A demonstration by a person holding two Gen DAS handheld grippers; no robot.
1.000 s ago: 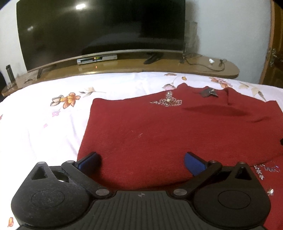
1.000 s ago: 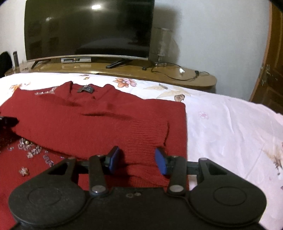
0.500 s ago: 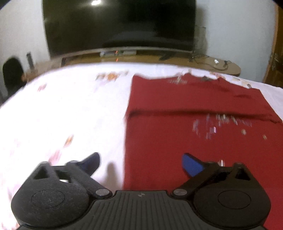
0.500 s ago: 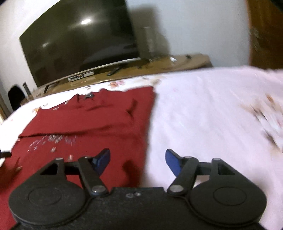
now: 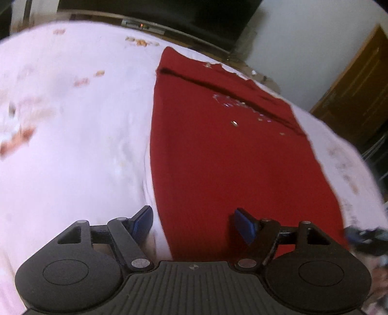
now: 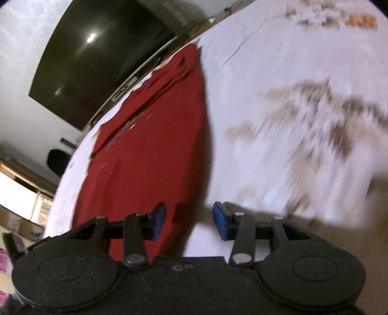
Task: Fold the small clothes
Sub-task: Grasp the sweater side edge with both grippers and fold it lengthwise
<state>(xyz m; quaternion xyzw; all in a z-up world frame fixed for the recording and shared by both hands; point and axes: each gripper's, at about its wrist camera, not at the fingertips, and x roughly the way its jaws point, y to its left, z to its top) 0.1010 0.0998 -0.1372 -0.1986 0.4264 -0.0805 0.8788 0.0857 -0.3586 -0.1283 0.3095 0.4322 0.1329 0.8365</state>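
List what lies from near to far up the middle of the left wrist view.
Left gripper, jaws open and just closing with nothing pinched → red garment → its sequin decoration → white floral bedsheet → dark TV.

We see a dark red garment [image 5: 218, 150] with small silvery beads [image 5: 234, 123], on a white sheet [image 5: 72, 135] printed with brownish-orange flowers; our grippers' pads [image 6: 222, 224] are blue.
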